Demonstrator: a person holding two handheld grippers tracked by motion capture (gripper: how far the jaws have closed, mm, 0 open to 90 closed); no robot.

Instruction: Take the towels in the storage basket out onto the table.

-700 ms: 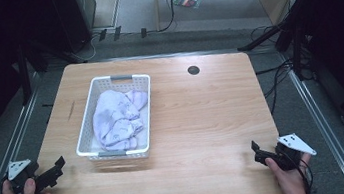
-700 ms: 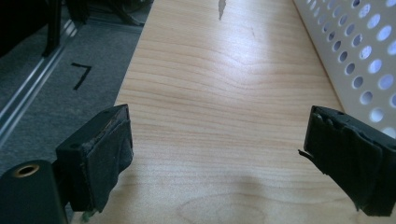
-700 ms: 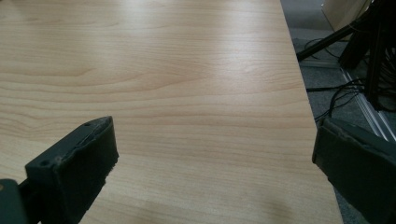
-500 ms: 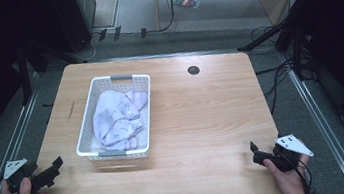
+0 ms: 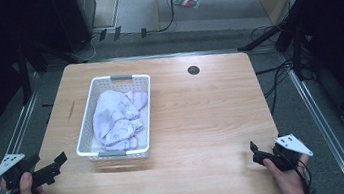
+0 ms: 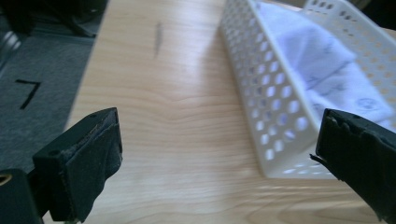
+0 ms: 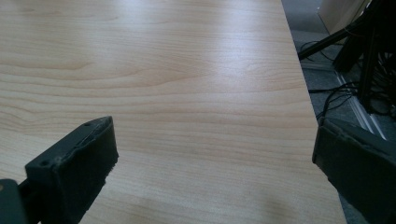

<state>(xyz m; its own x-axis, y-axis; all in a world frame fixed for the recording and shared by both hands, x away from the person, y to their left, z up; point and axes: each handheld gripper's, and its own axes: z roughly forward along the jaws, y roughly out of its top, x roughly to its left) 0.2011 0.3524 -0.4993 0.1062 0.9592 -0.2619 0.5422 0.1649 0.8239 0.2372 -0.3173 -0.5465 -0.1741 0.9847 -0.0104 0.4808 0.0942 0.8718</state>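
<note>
A white perforated basket (image 5: 119, 153) stands on the left half of the wooden table (image 5: 203, 118), with a crumpled pale lilac printed cloth (image 5: 117, 117) in it. A hand holds my left gripper (image 5: 57, 166) at the table's near left corner, open and empty, pointing toward the basket's near end. In the left gripper view its gripper (image 6: 219, 126) is spread wide over bare wood, with the basket (image 6: 266, 93) and cloth (image 6: 327, 70) just ahead on the right. My right gripper (image 5: 255, 152) rests at the near right edge, open. In the right gripper view that gripper (image 7: 212, 130) has nothing between its fingers.
A small dark round hole (image 5: 193, 70) sits near the table's far edge. Metal floor rails (image 5: 315, 108) run along both sides of the table. Cables (image 5: 277, 70) lie on the floor at the right, and dark stands rise on both sides.
</note>
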